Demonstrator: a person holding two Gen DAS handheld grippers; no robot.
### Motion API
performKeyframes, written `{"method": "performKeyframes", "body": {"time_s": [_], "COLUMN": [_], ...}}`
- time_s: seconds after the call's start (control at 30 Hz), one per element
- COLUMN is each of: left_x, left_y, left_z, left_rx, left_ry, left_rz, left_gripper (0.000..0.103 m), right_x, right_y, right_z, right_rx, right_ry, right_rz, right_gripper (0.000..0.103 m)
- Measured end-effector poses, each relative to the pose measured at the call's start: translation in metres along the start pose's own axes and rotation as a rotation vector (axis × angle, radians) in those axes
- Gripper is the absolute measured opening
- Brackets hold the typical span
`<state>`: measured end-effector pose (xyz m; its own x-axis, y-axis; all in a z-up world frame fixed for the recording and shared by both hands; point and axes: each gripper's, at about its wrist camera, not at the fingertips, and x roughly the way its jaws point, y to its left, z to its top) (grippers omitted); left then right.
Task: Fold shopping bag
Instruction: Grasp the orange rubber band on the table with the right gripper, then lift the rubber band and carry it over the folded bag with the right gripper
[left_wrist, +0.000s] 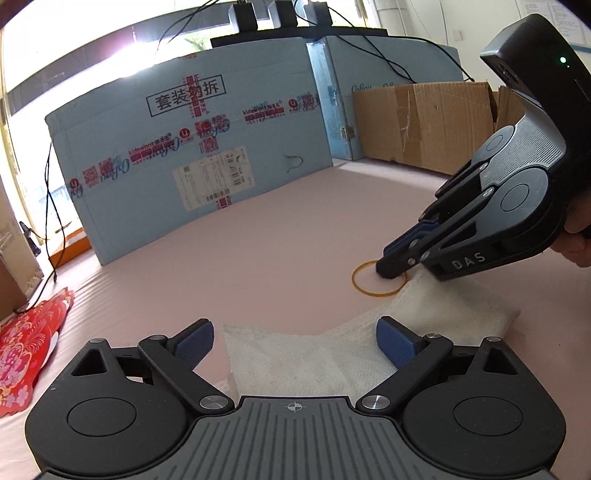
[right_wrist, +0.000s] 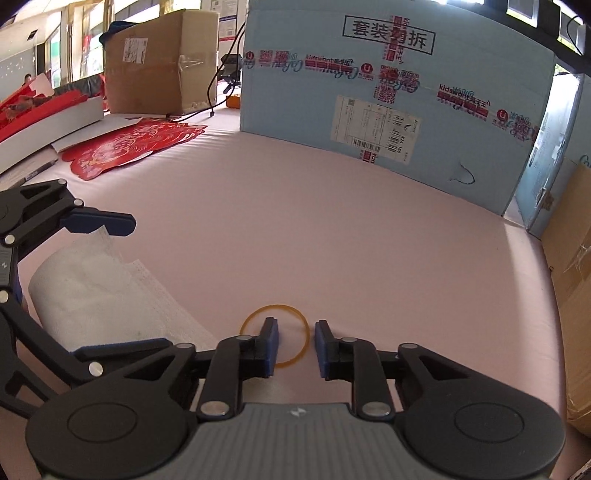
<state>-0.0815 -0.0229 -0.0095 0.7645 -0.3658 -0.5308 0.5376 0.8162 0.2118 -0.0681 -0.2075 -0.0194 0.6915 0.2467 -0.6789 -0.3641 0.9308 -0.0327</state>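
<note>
— On the pink mat (right_wrist: 332, 229), your right gripper (right_wrist: 295, 341) sits low with its jaws a little apart and holds nothing; one pad (right_wrist: 271, 341) is down inside the rubber band (right_wrist: 301, 325), the other just outside it.

— And the bag?

— White, rolled loosely, beside the band. In your right view the bag (right_wrist: 92, 288) lies to the left, and your left gripper (right_wrist: 79, 284) stands wide open around it, one finger above the roll and one below. It grips nothing that I can see.

— So what can go wrong?

— Two things, I judge. If you close on the band now, the strand lies flat on the mat and the pads may slide over it — you'd pinch air, or flick the band away. Press too hard and you drag the mat cloth up with it.

— And the roll?

— Nothing clamps it. In your left view the bag (left_wrist: 443, 306) already spreads loosely between the open fingers of the left gripper (left_wrist: 295, 341), touching the right gripper (left_wrist: 391, 271). Lift the band without pinning the roll, and the fabric probably springs open — the fold is lost.
</note>
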Motion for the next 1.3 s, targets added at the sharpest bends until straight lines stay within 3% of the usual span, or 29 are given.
{"method": "performKeyframes", "body": {"time_s": [0.43,0.57,0.67,0.8,0.87,1.07,1.2,1.3], "left_x": [0.002,0.005,0.01,0.013,0.013,-0.001,-0.011,-0.005], "left_y": [0.004,0.01,0.018,0.025,0.025,0.01,0.002,-0.009], "left_z": [0.0,0.0,-0.003,-0.005,-0.006,-0.006,0.0,0.007], "left_rx": [-0.021,-0.047,-0.097,-0.142,-0.149,-0.078,-0.03,0.052], "left_ry": [0.009,0.02,0.04,0.055,0.056,-0.028,-0.108,-0.084], "left_rz": [-0.007,-0.021,-0.05,-0.079,-0.084,-0.054,-0.124,-0.149], "left_gripper": [0.099,0.1,0.102,0.103,0.103,0.103,0.103,0.103], "right_x": [-0.053,-0.058,-0.061,-0.072,-0.075,-0.067,-0.059,-0.06], "right_y": [-0.043,-0.049,-0.048,-0.058,-0.057,-0.048,-0.055,-0.06], "right_z": [-0.037,-0.052,-0.06,-0.07,-0.073,-0.073,-0.078,-0.082], "right_rx": [0.199,0.317,0.34,0.518,0.547,0.642,0.794,0.878], "right_ry": [-0.068,-0.032,-0.021,-0.017,-0.009,0.007,0.003,-0.012], "right_rz": [0.025,0.122,0.128,0.267,0.261,0.294,0.324,0.358], "right_gripper": [0.001,0.001,0.001,0.001,0.001,0.001,0.001,0.001]}}
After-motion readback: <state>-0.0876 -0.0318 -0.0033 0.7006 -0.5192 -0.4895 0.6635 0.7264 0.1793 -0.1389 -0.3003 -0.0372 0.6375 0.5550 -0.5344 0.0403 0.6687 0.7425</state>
